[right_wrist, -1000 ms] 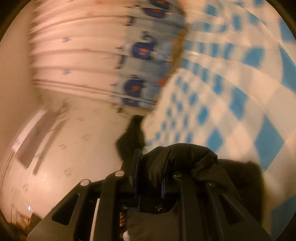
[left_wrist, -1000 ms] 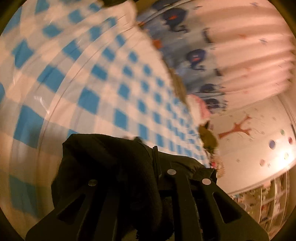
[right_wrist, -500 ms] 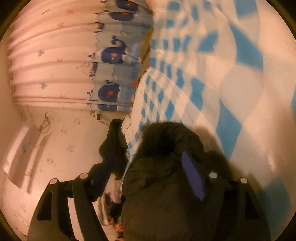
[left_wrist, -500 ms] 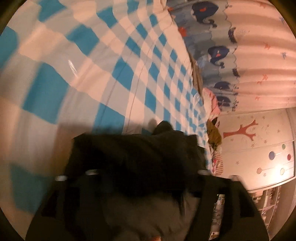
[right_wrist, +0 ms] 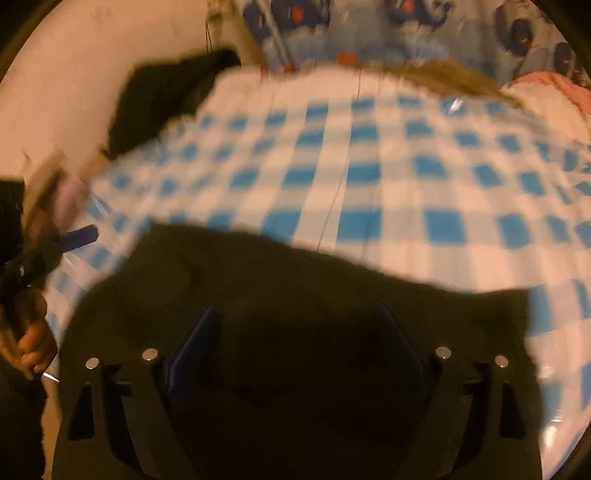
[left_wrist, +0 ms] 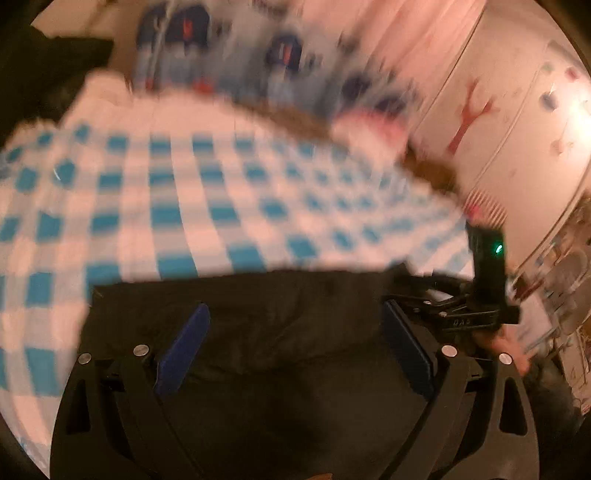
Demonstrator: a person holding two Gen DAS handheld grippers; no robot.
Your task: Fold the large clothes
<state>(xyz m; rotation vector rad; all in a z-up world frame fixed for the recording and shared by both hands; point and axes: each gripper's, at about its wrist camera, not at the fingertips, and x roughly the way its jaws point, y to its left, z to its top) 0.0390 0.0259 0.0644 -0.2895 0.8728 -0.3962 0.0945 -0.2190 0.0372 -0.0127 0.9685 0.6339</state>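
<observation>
Both grippers, left gripper (left_wrist: 295, 332) and right gripper (right_wrist: 295, 339), have jaws opening, released above the black garment (right_wrist: 295, 280) on the checked bed (right_wrist: 369, 166).

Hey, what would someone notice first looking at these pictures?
The blue and white checked bedsheet fills both views. A black garment lies on its near edge, under the spread, opening jaws of the left gripper and right gripper. Whale-patterned curtains hang behind.
</observation>
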